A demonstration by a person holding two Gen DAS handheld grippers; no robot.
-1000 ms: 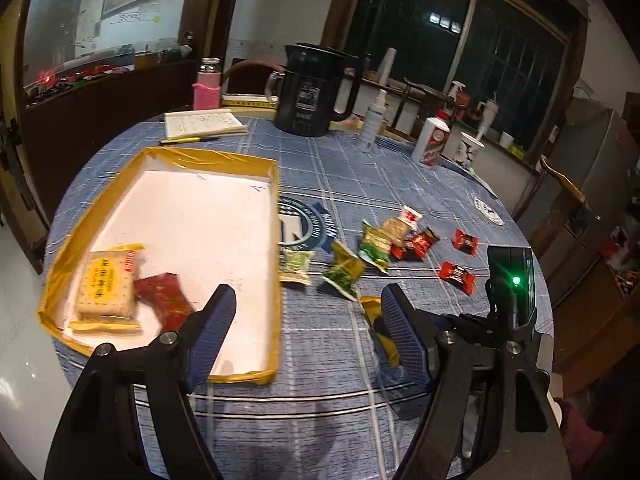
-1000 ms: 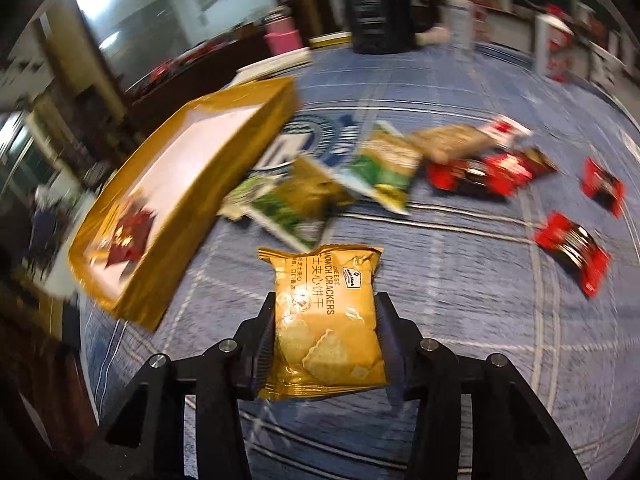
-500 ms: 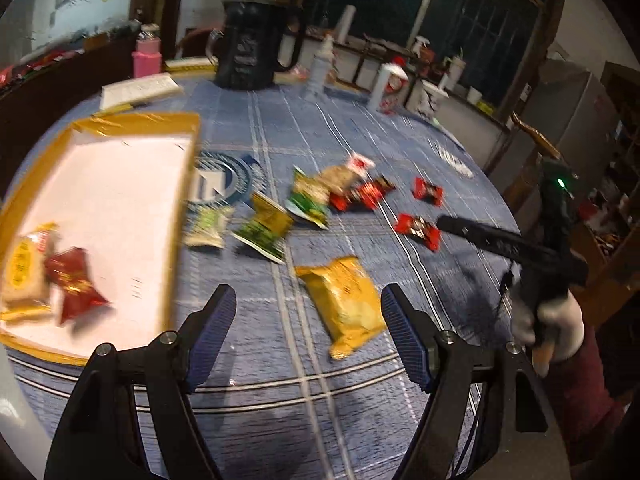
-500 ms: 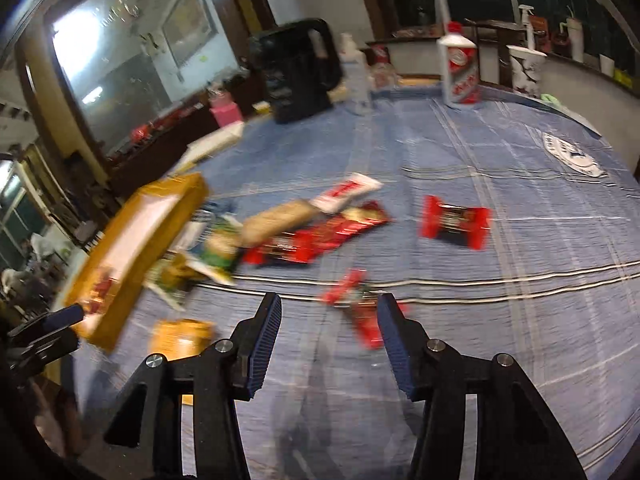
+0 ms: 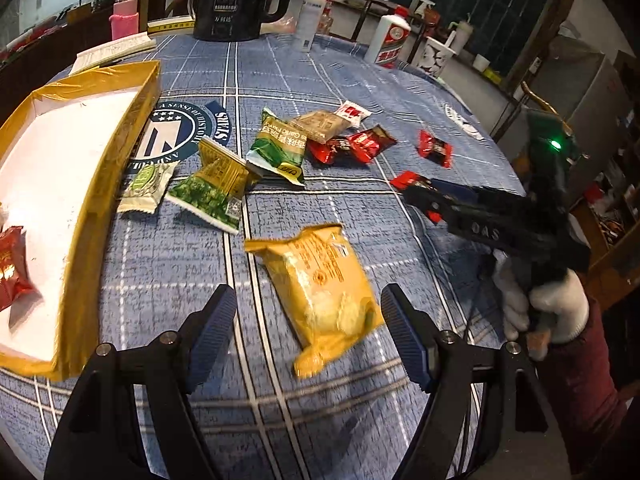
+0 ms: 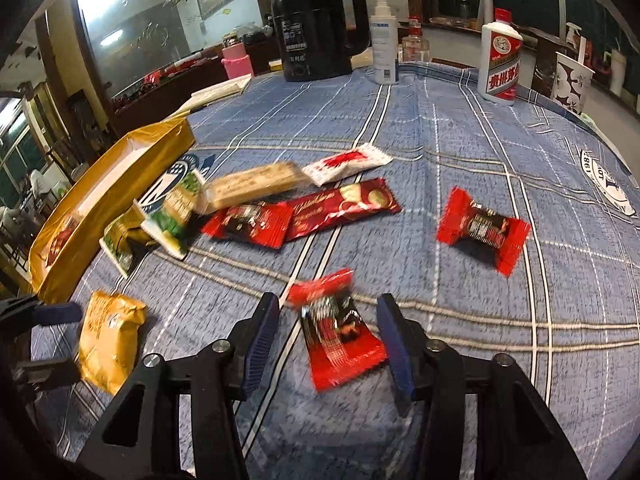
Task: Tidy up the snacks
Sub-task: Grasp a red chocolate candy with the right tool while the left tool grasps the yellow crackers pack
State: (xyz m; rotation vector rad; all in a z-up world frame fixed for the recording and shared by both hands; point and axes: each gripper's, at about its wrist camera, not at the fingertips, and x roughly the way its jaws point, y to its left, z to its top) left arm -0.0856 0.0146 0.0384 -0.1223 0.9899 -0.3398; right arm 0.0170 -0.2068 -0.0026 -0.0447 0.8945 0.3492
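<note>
A yellow cracker pack [image 5: 324, 284] lies on the blue checked tablecloth between the open fingers of my left gripper [image 5: 308, 332]; it also shows in the right wrist view [image 6: 110, 344]. My right gripper [image 6: 328, 344] is open around a small red candy [image 6: 340, 336] lying on the cloth. Green snack packs [image 5: 276, 148], a beige bar [image 6: 256, 184] and more red candies [image 6: 482, 226] lie scattered mid-table. The gold-rimmed white tray [image 5: 120, 152] at the left holds a red pack [image 5: 10, 268].
A black kettle [image 6: 316, 28], a white spray bottle [image 6: 384, 44], a white liquor bottle [image 6: 500, 64], a paper cup [image 6: 570, 80] and a pink bottle [image 5: 124, 20] stand along the table's far edge. The right hand-held gripper [image 5: 480, 220] shows at the right of the left wrist view.
My right gripper let go of the yellow cracker pack, swung right and came over a red candy. My left gripper moved right, from the tray to the yellow pack.
</note>
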